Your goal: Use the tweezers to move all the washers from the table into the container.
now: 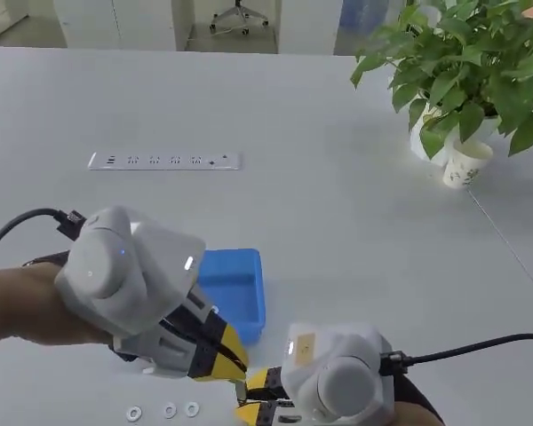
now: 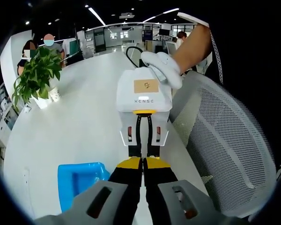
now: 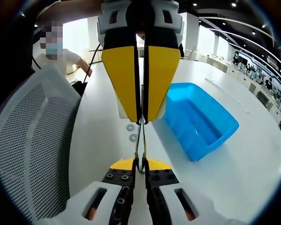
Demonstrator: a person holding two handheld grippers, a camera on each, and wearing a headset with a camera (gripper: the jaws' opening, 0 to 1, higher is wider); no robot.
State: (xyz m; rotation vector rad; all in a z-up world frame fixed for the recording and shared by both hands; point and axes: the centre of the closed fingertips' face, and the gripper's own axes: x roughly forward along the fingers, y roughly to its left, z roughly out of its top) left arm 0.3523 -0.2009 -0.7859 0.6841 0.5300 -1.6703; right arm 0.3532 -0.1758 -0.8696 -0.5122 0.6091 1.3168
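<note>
The right gripper [image 1: 253,390], at the lower edge of the head view, points left with its yellow-tipped jaws clamped on one end of the tweezers [image 3: 140,145]. The left gripper [image 1: 235,359] faces it tip to tip, jaws pressed together on the opposite end, so the thin metal legs span the short gap between both tools. Three washers [image 1: 169,410] lie in a row on the white table [image 1: 338,195], just left of the jaw tips. The blue container [image 1: 249,315] stands near them, behind the left gripper. A power strip [image 1: 164,161] and a potted plant [image 1: 462,80] are well apart, farther back.
</note>
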